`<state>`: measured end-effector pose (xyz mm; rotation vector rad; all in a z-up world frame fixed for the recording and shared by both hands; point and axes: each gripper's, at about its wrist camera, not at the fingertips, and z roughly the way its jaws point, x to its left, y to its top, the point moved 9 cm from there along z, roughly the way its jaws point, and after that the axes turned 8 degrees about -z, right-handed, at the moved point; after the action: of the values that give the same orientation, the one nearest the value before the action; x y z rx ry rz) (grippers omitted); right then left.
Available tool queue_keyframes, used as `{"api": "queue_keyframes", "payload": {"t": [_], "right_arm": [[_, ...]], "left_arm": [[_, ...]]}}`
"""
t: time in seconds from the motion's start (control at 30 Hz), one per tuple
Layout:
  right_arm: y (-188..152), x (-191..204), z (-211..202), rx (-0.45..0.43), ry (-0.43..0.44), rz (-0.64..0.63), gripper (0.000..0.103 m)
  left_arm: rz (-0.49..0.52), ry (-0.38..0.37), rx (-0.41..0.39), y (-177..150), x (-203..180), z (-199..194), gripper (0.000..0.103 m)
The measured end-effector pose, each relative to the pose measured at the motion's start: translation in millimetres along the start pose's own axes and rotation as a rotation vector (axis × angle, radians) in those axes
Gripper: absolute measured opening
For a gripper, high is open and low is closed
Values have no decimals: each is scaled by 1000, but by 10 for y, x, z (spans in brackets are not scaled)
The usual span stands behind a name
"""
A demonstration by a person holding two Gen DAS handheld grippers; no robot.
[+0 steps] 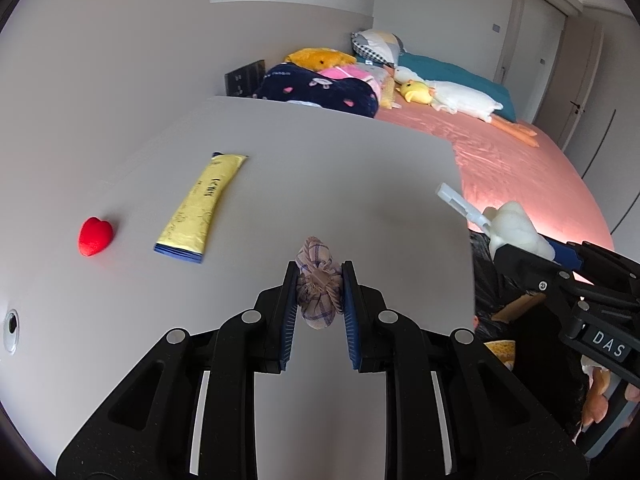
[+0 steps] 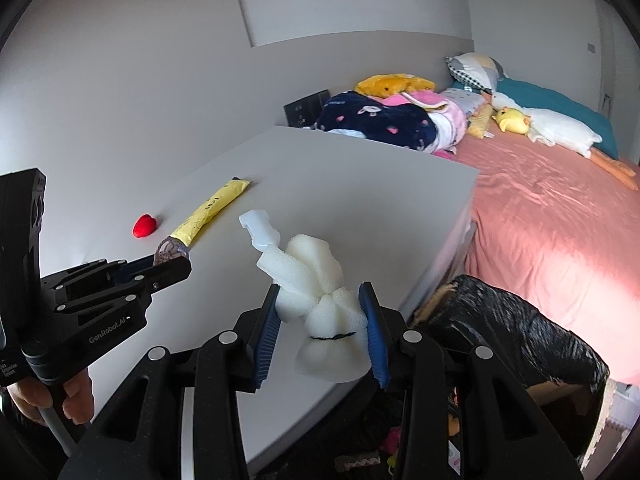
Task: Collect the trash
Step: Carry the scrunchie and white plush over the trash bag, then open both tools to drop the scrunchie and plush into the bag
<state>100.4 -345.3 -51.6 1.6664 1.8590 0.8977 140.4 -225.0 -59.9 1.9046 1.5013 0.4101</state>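
My left gripper [image 1: 319,290] is shut on a small plaid cloth bundle [image 1: 318,280], held just above the grey table [image 1: 280,168]. In the right wrist view that left gripper [image 2: 170,264] shows at the left, the bundle [image 2: 170,250] peeking past its fingers. My right gripper [image 2: 322,314] is shut on a piece of white foam [image 2: 320,292] with a white plastic piece [image 2: 260,228] sticking out of its far end. The foam [image 1: 516,228] also shows at the right of the left wrist view, near the table's right edge. A black-lined trash bin [image 2: 520,320] stands below the table's corner.
A yellow tube [image 1: 202,206] and a red heart-shaped object [image 1: 95,236] lie on the table's left part. A pink bed [image 2: 560,216] with plush toys and pillows runs along the right. A hand [image 2: 76,396] grips the left tool's handle. Clutter lies on the floor beside the bin.
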Motion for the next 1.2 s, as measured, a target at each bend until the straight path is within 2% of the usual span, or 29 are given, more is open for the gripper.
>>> {"api": "queue_keyframes", "payload": {"t": [0.53,1.2], "right_arm": [[-244,-517,-467,-36,-56,78,42],[-560,-1230,-941,-57,-178,194,43]], "left_arm": [[72,-58,14,-124,-671,-53,21],[205,-163,50,-254,-1499,-31,21]]}}
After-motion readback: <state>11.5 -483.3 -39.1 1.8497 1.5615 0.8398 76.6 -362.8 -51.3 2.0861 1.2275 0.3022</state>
